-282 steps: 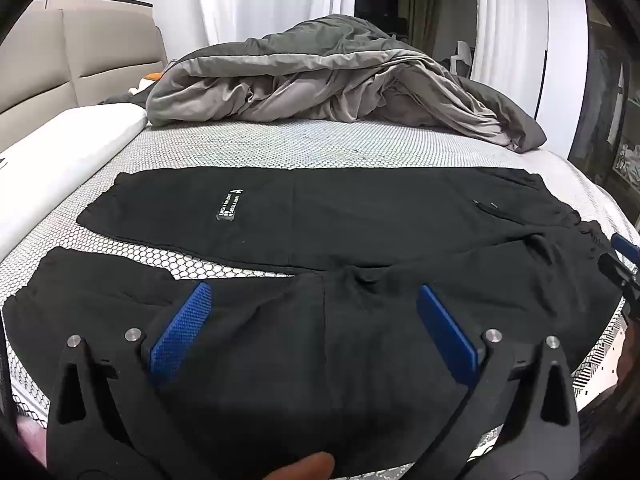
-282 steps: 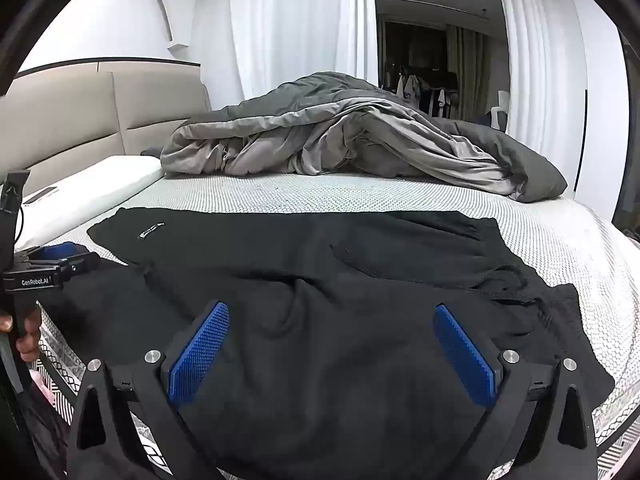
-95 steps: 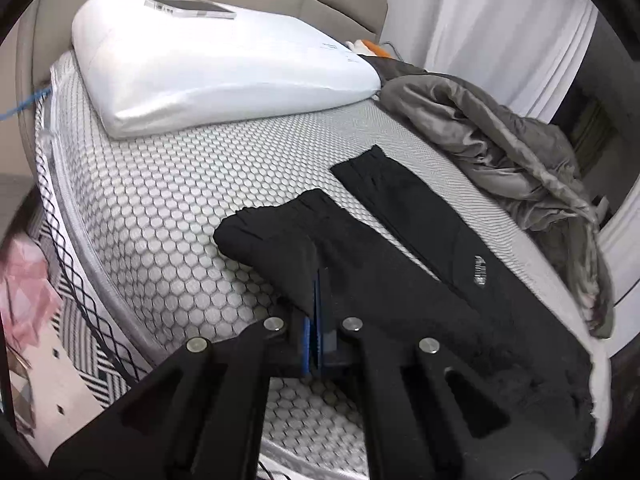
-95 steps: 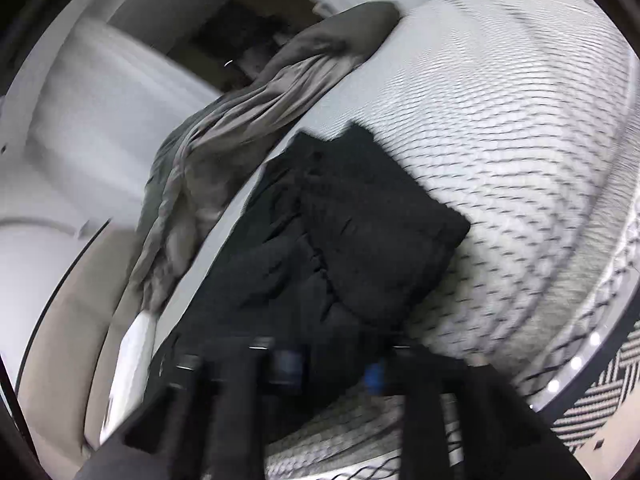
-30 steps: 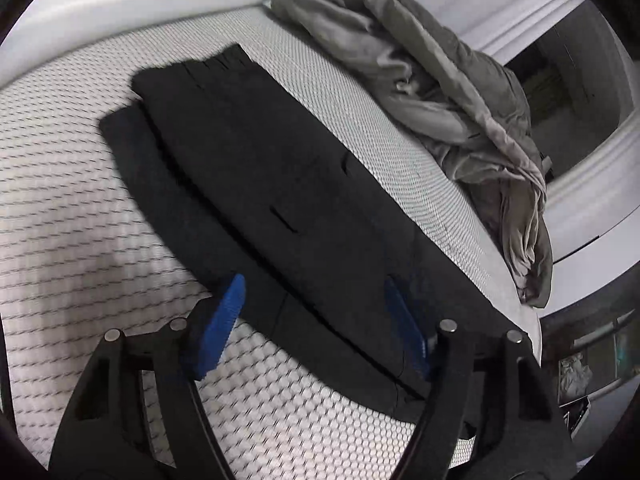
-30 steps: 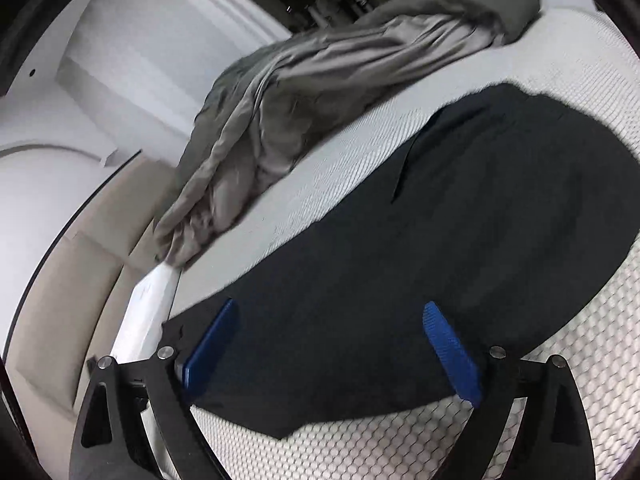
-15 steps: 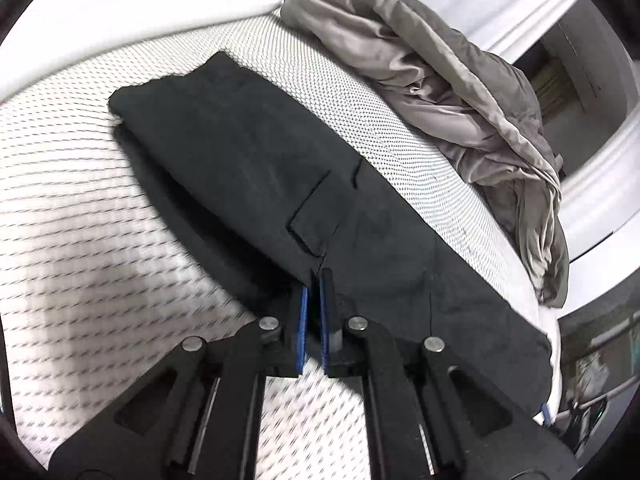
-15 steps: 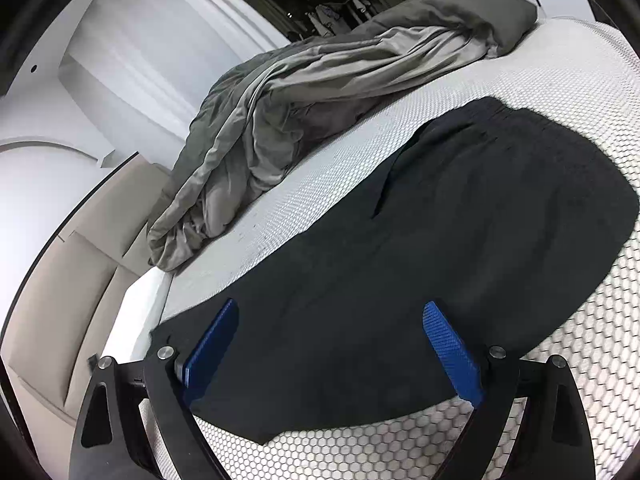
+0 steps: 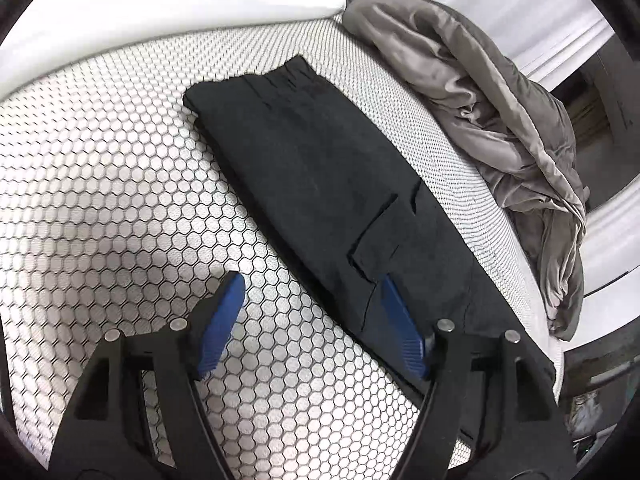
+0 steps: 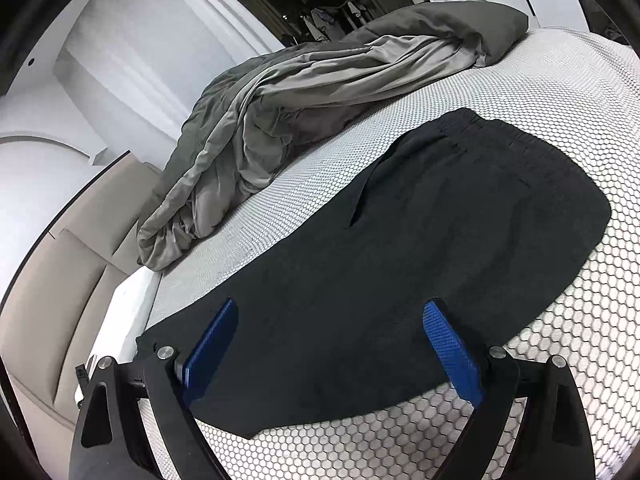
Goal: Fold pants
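Reopened, left gripper [image 9: 310, 300] straddles matte black pants [image 9: 328, 168]; honeycomb-textured mattress [image 9: 100, 184] beneath.

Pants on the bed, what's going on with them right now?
A person with two handheld grippers is folding black pants on a bed. The pants lie flat, folded lengthwise, one leg over the other. The left gripper and right gripper are both open above the fabric, holding nothing. A gray blanket sits bunched behind.

Pants [image 9: 320, 184]: lying folded, running diagonally across mattress [image 9: 100, 200].
Left gripper [image 9: 312, 300]: gaping at lower centre.
Duvet [image 9: 500, 100]: bunching upper right.
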